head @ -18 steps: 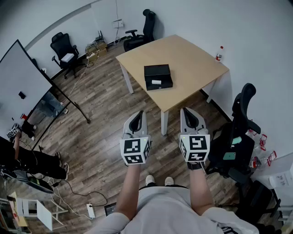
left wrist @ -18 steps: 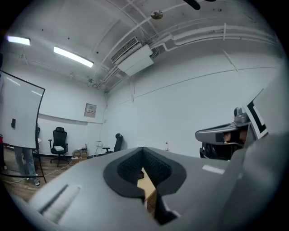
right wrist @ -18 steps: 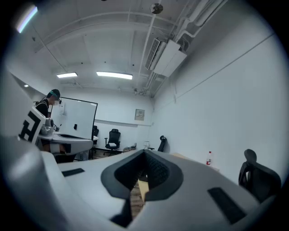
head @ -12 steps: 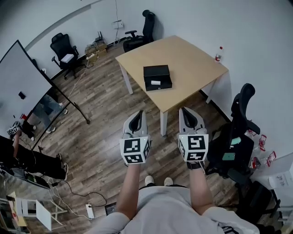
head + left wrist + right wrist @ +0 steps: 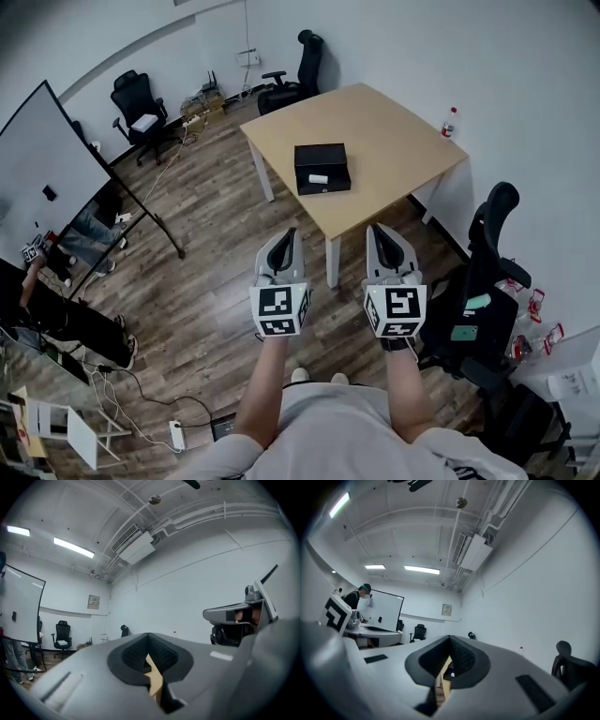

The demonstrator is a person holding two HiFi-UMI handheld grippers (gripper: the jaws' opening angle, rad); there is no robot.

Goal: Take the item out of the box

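Left tongs (image 5: 287, 234) and right tongs (image 5: 377, 231) side by side, pointed forward, jaws of both together.

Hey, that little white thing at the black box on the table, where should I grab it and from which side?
Probably pinch the white thing across its short width, coming straight down from above. It looks like a short bar lying crosswise in the near half of the black box, whose walls would likely block a sideways reach. Finer detail is too small to tell.
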